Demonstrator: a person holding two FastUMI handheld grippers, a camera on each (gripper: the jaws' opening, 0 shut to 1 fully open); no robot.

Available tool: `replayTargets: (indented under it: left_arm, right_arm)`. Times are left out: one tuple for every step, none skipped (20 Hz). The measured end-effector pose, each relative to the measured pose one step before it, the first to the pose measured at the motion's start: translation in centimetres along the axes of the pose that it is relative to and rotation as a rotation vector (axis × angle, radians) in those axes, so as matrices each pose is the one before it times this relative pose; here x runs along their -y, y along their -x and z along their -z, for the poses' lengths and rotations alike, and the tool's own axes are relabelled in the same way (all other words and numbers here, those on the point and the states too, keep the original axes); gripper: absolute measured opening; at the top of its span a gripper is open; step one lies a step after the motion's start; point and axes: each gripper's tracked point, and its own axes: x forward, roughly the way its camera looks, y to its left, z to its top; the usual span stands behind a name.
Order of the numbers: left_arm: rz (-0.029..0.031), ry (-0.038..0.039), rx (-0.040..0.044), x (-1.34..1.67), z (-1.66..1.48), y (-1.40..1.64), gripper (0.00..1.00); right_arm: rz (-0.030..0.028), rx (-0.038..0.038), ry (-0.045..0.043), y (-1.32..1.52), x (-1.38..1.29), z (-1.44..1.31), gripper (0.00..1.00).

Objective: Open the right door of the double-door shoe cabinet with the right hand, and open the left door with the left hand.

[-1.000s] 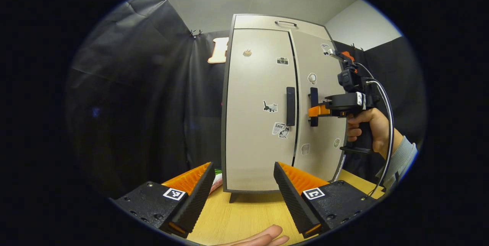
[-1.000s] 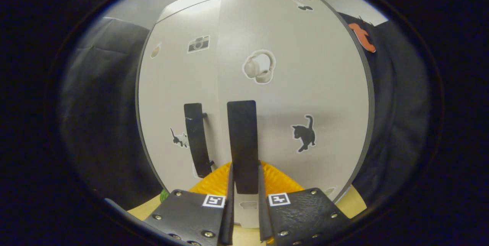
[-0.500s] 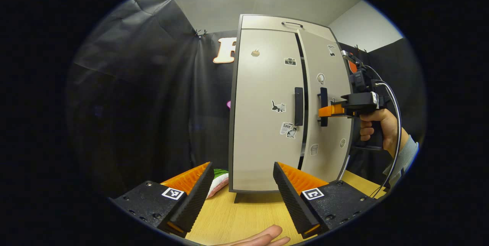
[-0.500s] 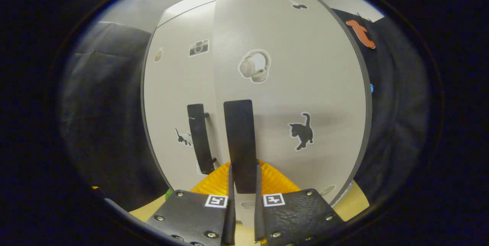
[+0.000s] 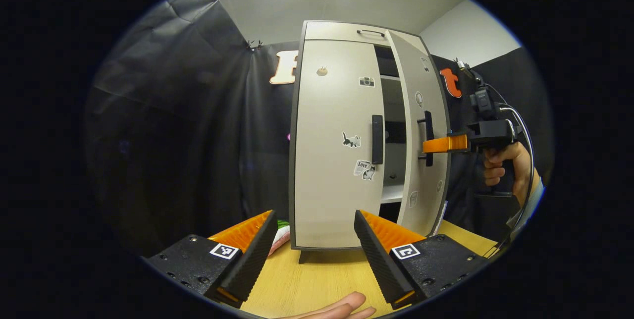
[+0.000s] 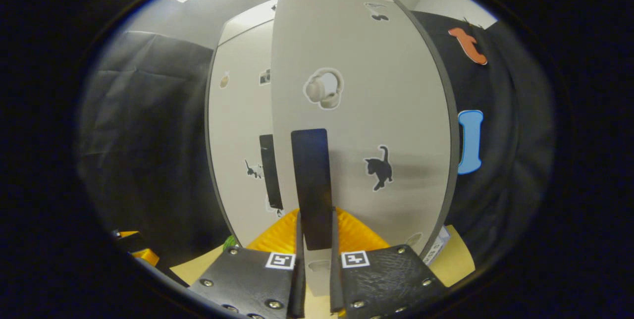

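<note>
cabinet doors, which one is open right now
The right door stands ajar, shelves showing behind it, with the right hand-held gripper clamped on its handle. The left door is shut.

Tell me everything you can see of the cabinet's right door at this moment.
The right door is a tall, pale grey panel with a dark edge, matte like laminate, hinged on its outer side and swung partly open, showing shelves behind it. It carries stickers: headphones, a black cat and smaller ones. Its black vertical bar handle is clamped between the right claw fingers. The door stands upright; nothing else touches it.
</note>
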Motion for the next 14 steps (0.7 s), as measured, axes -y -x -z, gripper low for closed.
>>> replayTargets:
  left_arm:
    - [0.00639,0.00227,-0.00194,0.235,0.187,0.074,0.96]
    - [0.00326,0.00228,-0.00551,0.135,0.169,-0.017,0.96]
    - [0.00101,0.00108,-0.00679,-0.011,0.253,-0.059,0.96]
    - [0.00001,0.00257,-0.00703,-0.014,0.216,-0.022,0.96]
    - [-0.00175,0.00267,-0.00682,0.0,0.177,-0.008,0.96]
    - [-0.00174,0.00172,-0.00304,-0.061,0.069,0.014,0.96]
    - [-0.00048,0.0012,0.00045,0.038,0.021,0.088,0.96]
    - [0.00093,-0.00011,0.00401,0.015,-0.14,0.041,0.96]
    - [-0.00035,-0.00036,0.00524,0.025,-0.129,-0.004,0.96]
    - [0.00333,-0.00065,0.0049,0.204,-0.193,0.045,0.97]
    - [0.00564,0.00007,0.00354,0.268,-0.032,0.132,0.97]
    - [0.00772,-0.00044,0.00316,0.362,-0.144,0.131,0.96]
    - [0.0096,-0.00195,0.00427,0.46,-0.019,0.189,0.96]
    - [0.00872,-0.0027,0.00376,0.452,-0.099,0.117,0.96]
  right_arm:
    - [0.00078,0.00652,0.0127,0.339,0.15,-0.028,0.19]
    - [0.00084,0.00349,0.00372,0.04,0.018,-0.055,0.19]
    - [-0.00287,0.00574,-0.00376,0.258,0.104,-0.08,0.19]
    - [-0.00643,-0.00341,-0.00454,0.184,0.072,0.103,0.2]
    - [-0.00333,0.00682,-0.01744,0.384,0.133,-0.146,0.19]
    - [-0.00116,0.002,0.00503,0.275,0.167,0.081,0.19]
    - [0.00163,0.00632,0.00917,0.289,0.209,-0.134,0.19]
    - [0.00179,0.00566,-0.00507,0.242,0.175,-0.042,0.19]
    - [-0.00152,-0.00117,0.00088,0.167,0.162,0.12,0.19]
    - [0.00021,0.00421,-0.00691,0.162,0.065,-0.079,0.19]
    - [0.004,0.00116,0.00504,0.324,0.172,-0.029,0.21]
    - [0.00508,0.00631,0.01109,0.22,0.196,-0.015,0.19]
    - [0.00318,0.00544,0.00074,0.262,0.216,-0.09,0.19]
    - [0.0055,0.00137,-0.00361,0.477,0.401,-0.147,0.18]
